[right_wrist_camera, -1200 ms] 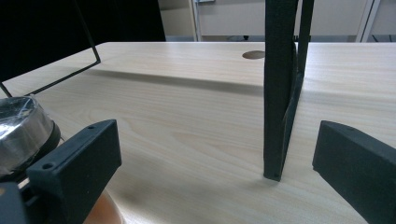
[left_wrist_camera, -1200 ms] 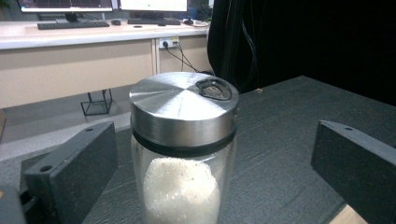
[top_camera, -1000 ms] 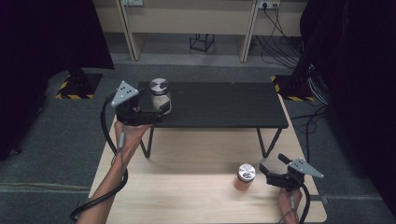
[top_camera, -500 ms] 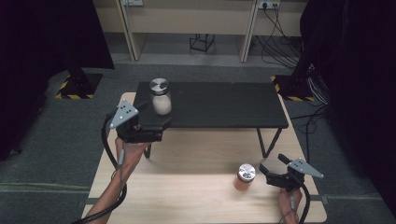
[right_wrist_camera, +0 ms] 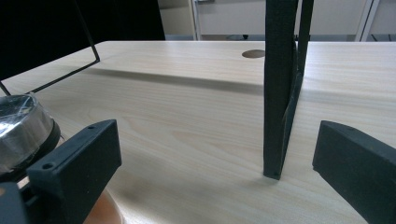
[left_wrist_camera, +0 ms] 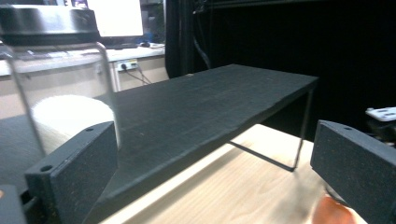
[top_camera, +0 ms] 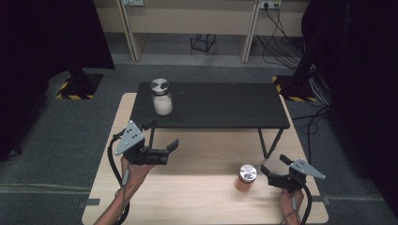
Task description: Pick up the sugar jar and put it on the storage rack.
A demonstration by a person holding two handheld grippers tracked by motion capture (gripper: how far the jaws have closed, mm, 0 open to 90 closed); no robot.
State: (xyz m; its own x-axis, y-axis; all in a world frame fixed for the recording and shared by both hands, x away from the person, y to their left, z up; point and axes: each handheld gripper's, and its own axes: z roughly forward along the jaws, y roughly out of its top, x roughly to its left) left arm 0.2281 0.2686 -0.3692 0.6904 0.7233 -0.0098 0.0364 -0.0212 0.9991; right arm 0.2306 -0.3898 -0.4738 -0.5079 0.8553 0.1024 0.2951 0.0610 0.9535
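Backing off toward the person, the left gripper (top_camera: 162,136) has left the white jar (top_camera: 161,97) standing on the black shelf's (top_camera: 220,105) left end; its jaws are wide apart, empty. Placement looks done. Next, likely the orange jar (top_camera: 246,177) on the table (top_camera: 197,197), just beside the right gripper (top_camera: 273,167), whose jaws stand apart, holding nothing.

You see a silver-lidded jar (top_camera: 161,97) of white powder on a black shelf (top_camera: 220,105), an orange jar (top_camera: 245,177), a pale wood bench (top_camera: 197,197).
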